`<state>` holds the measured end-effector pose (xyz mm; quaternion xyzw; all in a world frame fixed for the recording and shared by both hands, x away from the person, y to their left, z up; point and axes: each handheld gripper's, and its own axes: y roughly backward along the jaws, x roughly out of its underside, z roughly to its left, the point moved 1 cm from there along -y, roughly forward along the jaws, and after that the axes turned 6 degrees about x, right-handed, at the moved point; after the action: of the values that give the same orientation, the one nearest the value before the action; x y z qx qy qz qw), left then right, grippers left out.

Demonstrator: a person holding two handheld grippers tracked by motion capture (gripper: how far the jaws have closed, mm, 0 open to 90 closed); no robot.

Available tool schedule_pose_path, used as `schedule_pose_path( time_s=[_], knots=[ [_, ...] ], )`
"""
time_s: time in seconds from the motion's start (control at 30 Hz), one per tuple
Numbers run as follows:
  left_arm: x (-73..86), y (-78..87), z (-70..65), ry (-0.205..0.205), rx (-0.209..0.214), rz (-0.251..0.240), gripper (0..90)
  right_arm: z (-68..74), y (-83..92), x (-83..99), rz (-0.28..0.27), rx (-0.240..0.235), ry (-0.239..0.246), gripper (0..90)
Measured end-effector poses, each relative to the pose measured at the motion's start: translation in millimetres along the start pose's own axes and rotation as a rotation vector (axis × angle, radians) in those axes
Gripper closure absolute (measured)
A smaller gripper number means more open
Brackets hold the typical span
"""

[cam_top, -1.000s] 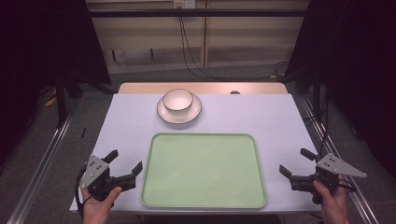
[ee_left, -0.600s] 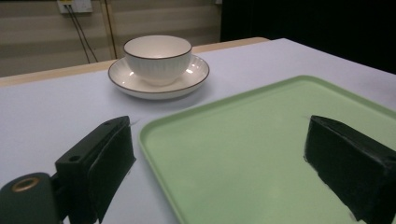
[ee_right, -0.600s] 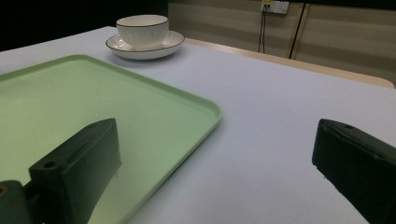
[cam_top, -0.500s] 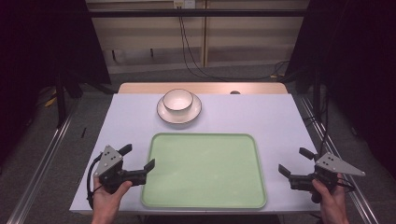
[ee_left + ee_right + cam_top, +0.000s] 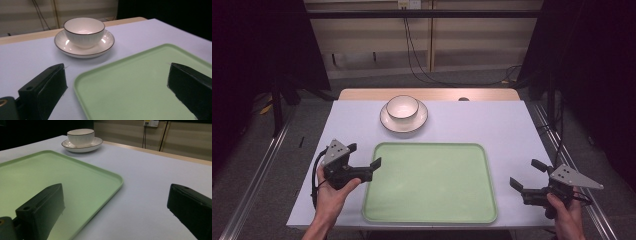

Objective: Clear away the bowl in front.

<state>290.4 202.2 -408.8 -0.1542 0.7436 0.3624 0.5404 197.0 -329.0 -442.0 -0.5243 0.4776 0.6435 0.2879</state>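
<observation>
We see the left gripper point(image 5: 363, 156), jaws apart, astride the green tray point(image 5: 430, 182) corner (near edge cut off); bowl point(image 5: 84, 30) beyond.

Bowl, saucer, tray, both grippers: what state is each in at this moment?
bowl: upright, empty, sitting on the saucer.
saucer: flat on the table, beyond the tray.
tray: flat, empty.
left gripper: open, at the tray's left edge.
right gripper: open, right of the tray.
</observation>
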Motion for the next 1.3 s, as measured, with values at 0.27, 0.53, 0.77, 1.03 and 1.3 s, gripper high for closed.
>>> schedule_pose_path(
  time_s=[0.27,0.53,0.77,1.03,1.3],
  knots=[
    [-12.1,-12.4,1.3,-0.046,-0.021,0.034,2.9,1.5,1.2,0.4,-0.005,-0.016,0.007,0.4],
    [-25.6,-24.8,15.1,-0.006,-0.026,0.094,5.1,2.8,1.8,0.6,-0.009,-0.036,0.004,0.8],
    [-39.5,-38.0,24.4,-0.033,-0.054,0.139,6.8,3.6,1.5,1.3,-0.007,-0.037,0.030,0.8],
    [-52.7,-51.1,40.1,0.024,-0.045,0.207,7.8,4.7,2.1,1.9,0.003,-0.042,0.039,0.8],
    [-63.8,-66.5,46.3,0.043,-0.035,0.264,9.8,4.3,2.4,2.0,0.005,-0.041,0.040,0.8]
  ],
)
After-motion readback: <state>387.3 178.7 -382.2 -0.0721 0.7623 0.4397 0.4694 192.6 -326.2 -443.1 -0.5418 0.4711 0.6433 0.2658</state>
